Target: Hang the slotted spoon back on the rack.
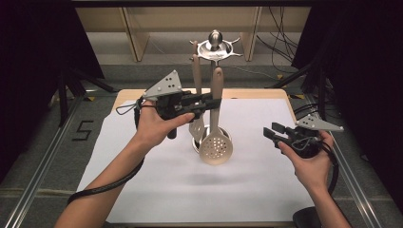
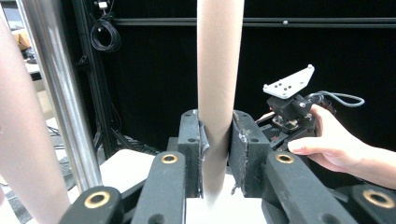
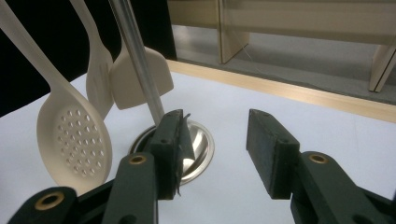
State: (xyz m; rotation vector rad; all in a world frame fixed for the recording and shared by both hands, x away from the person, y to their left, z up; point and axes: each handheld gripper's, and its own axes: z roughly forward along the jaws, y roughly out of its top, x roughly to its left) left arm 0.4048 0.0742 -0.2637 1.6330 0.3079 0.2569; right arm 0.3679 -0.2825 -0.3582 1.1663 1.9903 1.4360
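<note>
A metal utensil stand (image 1: 216,47) rises at the table's middle on a round base (image 1: 198,142). Beige utensils hang from it. The perforated skimmer (image 1: 216,148) hangs in front, its head low over the base. My left gripper (image 1: 210,102) is shut on the skimmer's handle (image 2: 218,79), which runs upright between the jaws of that gripper (image 2: 215,149). My right gripper (image 1: 272,131) is held open to the right of the stand, with nothing between the jaws. Past this gripper (image 3: 217,123) I see the skimmer (image 3: 74,140), a spoon (image 3: 98,81), a spatula (image 3: 140,79) and the pole (image 3: 135,56).
White paper (image 1: 157,190) covers the wooden table (image 1: 256,93). Black curtains stand on both sides, with wooden furniture legs and cables on the floor behind. The stand's pole (image 2: 60,93) and another beige utensil (image 2: 18,140) are close on the left in the left gripper view.
</note>
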